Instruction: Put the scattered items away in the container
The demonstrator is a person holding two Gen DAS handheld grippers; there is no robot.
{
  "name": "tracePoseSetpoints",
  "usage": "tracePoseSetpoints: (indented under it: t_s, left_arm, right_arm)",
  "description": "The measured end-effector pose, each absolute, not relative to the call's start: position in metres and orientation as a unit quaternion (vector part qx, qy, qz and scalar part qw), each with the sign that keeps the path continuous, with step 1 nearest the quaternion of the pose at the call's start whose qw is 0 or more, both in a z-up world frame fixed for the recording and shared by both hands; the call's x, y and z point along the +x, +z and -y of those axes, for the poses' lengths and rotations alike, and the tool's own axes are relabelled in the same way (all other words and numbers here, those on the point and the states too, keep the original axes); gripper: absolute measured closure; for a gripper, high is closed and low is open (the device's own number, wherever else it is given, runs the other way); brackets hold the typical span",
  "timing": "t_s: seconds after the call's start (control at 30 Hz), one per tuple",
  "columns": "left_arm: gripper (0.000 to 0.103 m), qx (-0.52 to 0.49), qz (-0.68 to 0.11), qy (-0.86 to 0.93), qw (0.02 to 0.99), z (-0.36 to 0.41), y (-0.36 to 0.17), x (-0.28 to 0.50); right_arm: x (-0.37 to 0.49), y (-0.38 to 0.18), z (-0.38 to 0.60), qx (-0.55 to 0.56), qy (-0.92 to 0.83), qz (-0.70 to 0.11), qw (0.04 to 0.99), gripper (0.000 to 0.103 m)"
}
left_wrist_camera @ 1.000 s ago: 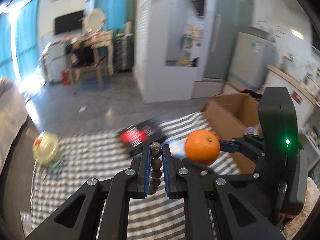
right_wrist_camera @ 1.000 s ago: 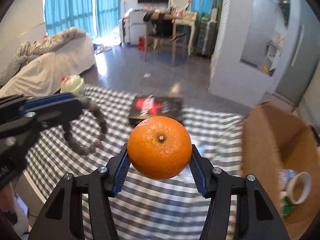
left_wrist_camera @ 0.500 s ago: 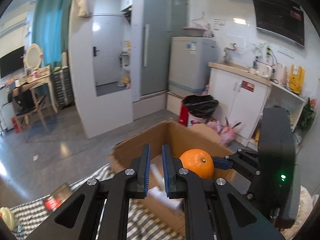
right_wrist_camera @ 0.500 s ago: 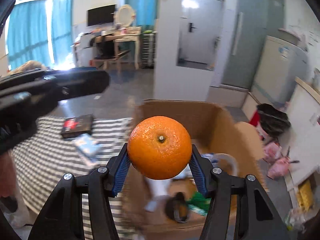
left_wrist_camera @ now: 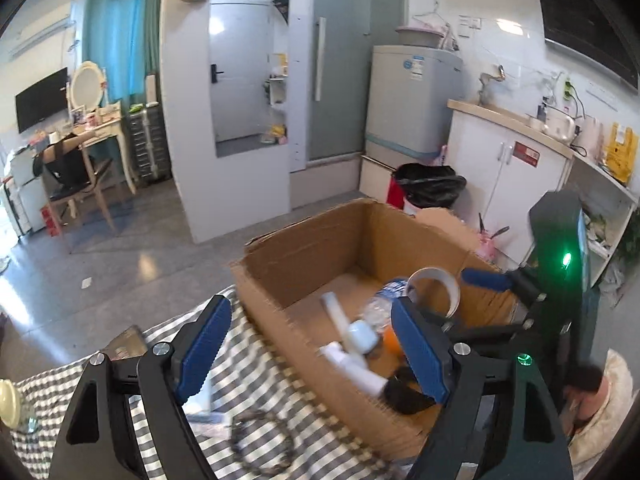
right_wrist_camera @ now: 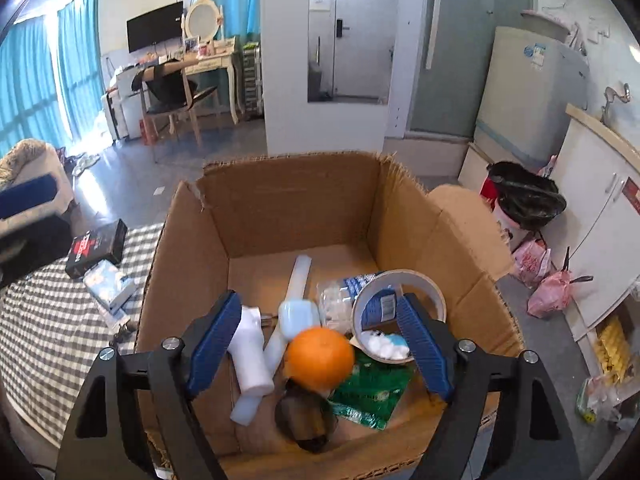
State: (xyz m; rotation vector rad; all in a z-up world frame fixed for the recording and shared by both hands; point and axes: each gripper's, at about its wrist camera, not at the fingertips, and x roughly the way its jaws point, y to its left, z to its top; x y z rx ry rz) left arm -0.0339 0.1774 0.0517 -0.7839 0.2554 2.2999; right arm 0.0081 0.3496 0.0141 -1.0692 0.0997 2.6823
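Observation:
A cardboard box (right_wrist_camera: 288, 208) stands at the right end of the checked cloth and also shows in the left wrist view (left_wrist_camera: 344, 236). My right gripper (right_wrist_camera: 320, 340) is open above the box. An orange (right_wrist_camera: 321, 358) is loose between its jaws, inside the box, among a tape roll (right_wrist_camera: 400, 300), a white tube (right_wrist_camera: 250, 356) and a plastic bottle (right_wrist_camera: 340, 300). My left gripper (left_wrist_camera: 312, 348) is open and empty at the box's near left wall. A dark bead bracelet (left_wrist_camera: 264, 444) lies on the cloth below it.
A black and red box (right_wrist_camera: 96, 248) and a pale blue packet (right_wrist_camera: 110, 286) lie on the checked cloth (right_wrist_camera: 48, 320) left of the cardboard box. A small jar (left_wrist_camera: 10, 400) stands at the cloth's far left. A black-bagged bin (right_wrist_camera: 524, 200) and white cabinets stand beyond.
Both grippers swung right to the cardboard box. My right gripper opened and let go of the orange, now in the box. My left gripper opened; the bead bracelet lies on the cloth.

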Motion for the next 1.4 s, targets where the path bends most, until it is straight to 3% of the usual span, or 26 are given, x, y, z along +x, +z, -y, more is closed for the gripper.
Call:
tracePoseSetpoints:
  t_s: [0.23, 0.47, 0.53, 0.6, 0.77, 1.23, 1.27, 1.3, 1.33, 1.4]
  left_arm:
    - [0.018, -0.333, -0.081, 0.904, 0.257, -0.105, 0.030, -0.041]
    - [0.017, -0.367, -0.047, 0.912, 0.176, -0.030, 0.008, -0.050]
    - [0.017, -0.371, -0.044, 0.912, 0.169, -0.020, 0.002, -0.049]
    - [0.017, -0.374, -0.046, 0.912, 0.164, -0.012, -0.006, -0.047]
    - [0.017, -0.391, -0.042, 0.906, 0.160, 0.008, -0.025, -0.051]
    - [0.017, -0.420, 0.003, 0.894, 0.158, 0.047, -0.062, -0.081]
    - [0.017, -0.422, 0.006, 0.892, 0.159, 0.048, -0.064, -0.082]
    - [0.017, -0.423, 0.008, 0.892, 0.160, 0.049, -0.065, -0.083]
    - [0.017, -0.424, 0.008, 0.891, 0.160, 0.049, -0.066, -0.084]
    - [0.017, -0.425, 0.007, 0.891, 0.160, 0.049, -0.067, -0.084]
  right_arm:
    - [0.018, 0.035, -0.326, -0.332, 0.940, -0.043, 0.072, 0.023]
    - [0.023, 0.055, -0.242, -0.305, 0.949, 0.010, -0.078, 0.023]
    - [0.014, 0.040, -0.214, -0.327, 0.938, 0.029, -0.108, 0.030]
    - [0.002, 0.016, -0.186, -0.363, 0.921, 0.044, -0.137, 0.052]
    - [-0.026, -0.042, -0.147, -0.438, 0.885, 0.069, -0.145, 0.066]
    - [-0.063, -0.107, -0.128, -0.516, 0.844, 0.098, -0.107, 0.074]
    - [-0.062, -0.107, -0.127, -0.516, 0.844, 0.103, -0.107, 0.076]
    - [-0.063, -0.107, -0.127, -0.517, 0.843, 0.099, -0.109, 0.088]
    - [-0.063, -0.106, -0.127, -0.518, 0.843, 0.096, -0.110, 0.092]
    - [-0.061, -0.105, -0.125, -0.517, 0.843, 0.104, -0.109, 0.092]
